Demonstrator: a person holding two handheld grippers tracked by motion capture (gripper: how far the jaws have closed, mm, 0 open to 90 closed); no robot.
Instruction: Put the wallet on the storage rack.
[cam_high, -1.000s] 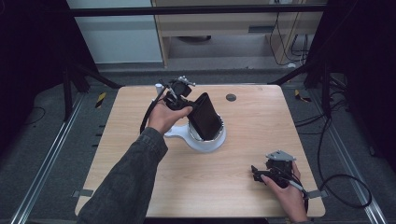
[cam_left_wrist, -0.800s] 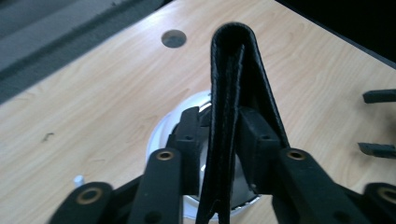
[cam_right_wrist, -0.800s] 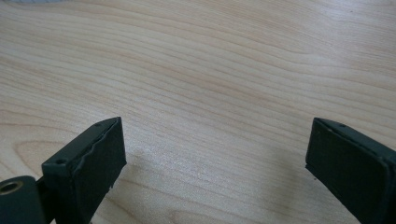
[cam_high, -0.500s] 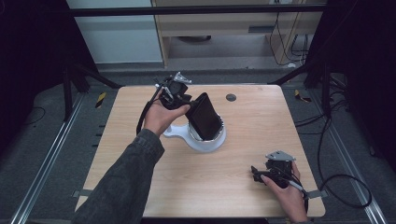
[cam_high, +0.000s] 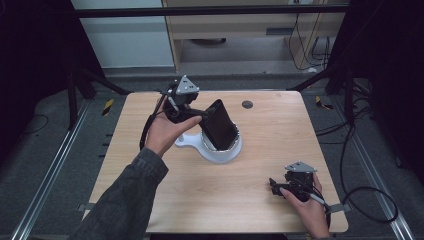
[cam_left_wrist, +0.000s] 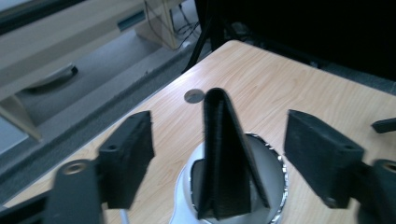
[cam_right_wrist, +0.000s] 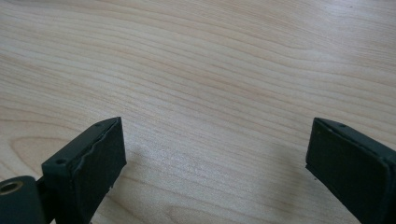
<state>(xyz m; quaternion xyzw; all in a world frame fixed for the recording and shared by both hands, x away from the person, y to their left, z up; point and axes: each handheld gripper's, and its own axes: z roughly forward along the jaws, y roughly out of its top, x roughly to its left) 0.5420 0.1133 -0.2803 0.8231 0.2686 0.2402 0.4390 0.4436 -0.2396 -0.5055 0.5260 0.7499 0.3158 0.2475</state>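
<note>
While the left hand-held gripper (cam_left_wrist: 219, 154) gapes, releasing, the wallet (cam_high: 220, 125) stands tilted in the bowl (cam_high: 220, 152).

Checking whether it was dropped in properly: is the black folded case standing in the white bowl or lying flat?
Standing, tilted: the black folded case rests its lower end inside the white bowl, leaning on the rim, free between the left gripper's opened jaws.

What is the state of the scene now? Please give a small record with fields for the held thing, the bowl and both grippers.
object: black folded wallet-like case, standing tilted in the bowl
bowl: white round bowl with a foil-lined rim, on the light wooden table
left gripper: jaws have just been opening; case between them, pads not touching it
right gripper: open, nothing between the jaws, low over the table near its right front corner
</note>
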